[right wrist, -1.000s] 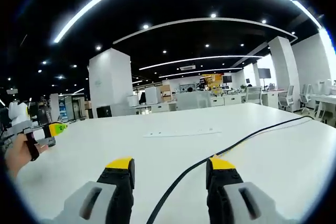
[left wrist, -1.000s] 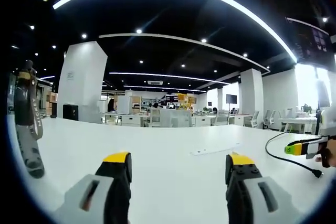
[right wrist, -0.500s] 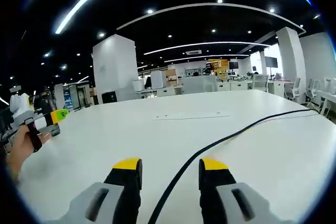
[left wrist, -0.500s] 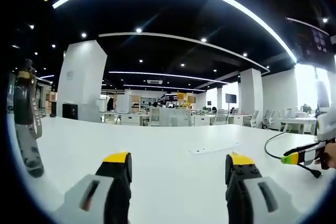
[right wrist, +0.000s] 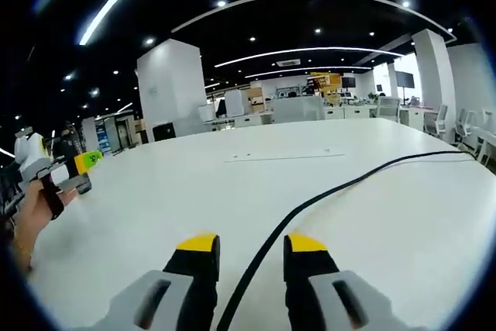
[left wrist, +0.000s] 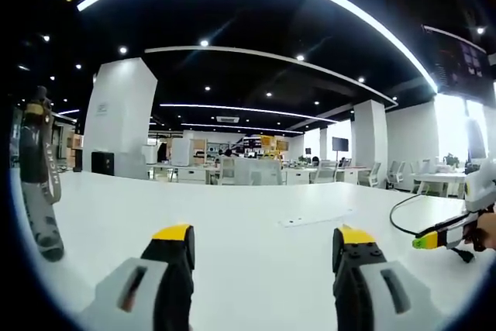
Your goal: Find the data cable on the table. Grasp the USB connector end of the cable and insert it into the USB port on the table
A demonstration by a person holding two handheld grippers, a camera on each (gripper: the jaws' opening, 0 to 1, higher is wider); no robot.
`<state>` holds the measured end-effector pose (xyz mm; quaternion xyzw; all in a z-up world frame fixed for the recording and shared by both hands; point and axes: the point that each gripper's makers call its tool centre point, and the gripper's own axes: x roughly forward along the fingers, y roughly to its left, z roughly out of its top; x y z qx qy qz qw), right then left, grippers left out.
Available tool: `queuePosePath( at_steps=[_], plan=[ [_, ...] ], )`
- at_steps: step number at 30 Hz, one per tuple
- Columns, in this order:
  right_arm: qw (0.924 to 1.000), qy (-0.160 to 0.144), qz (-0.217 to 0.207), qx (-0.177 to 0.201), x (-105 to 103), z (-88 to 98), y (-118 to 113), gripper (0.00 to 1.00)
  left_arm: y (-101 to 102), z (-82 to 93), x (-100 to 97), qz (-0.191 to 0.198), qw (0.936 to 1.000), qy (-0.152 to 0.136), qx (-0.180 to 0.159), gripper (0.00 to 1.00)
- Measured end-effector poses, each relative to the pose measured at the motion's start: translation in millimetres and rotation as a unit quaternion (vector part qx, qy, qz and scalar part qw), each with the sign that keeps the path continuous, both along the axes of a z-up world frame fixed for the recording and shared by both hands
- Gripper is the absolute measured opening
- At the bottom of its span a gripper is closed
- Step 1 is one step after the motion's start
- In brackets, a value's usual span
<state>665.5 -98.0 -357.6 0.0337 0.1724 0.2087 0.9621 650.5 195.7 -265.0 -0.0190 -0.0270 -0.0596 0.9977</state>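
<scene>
Data cable (right wrist: 310,205) is running between parted jaws of right gripper (right wrist: 251,242), left gripper (left wrist: 263,233) gaping too; clamping mid-length is risking missing the USB connector (left wrist: 466,256).

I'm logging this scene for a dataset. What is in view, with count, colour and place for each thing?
table: one, white, foreground of both views.
cable: one, black, lying across the table from near edge to far right.
flat plate: one, white, mid-table.
strapped object: one, dark, left edge of the left gripper view.
pillar: one, white, behind the table.
desks and chairs: several, white, far background.
left tool: one, grey with yellow tips, jaws wide apart.
right tool: one, same colours, jaws apart astride the cable.
hand: one, holding the left tool.
</scene>
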Motion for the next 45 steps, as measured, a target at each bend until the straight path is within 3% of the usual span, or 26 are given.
queuePosePath(
  at_steps=[30,45],
  plan=[
    [0.9989,0.013,-0.017,0.041,0,1.3,-9,0.17,-3,-3.9,0.7,-0.003,0.9999,0.008,0.006,0.72],
    [0.9979,-0.008,-0.034,0.055,1,12.5,-18,0.08,-5,-7.3,1.5,-0.007,0.9998,0.014,0.011,0.72]
  ],
)
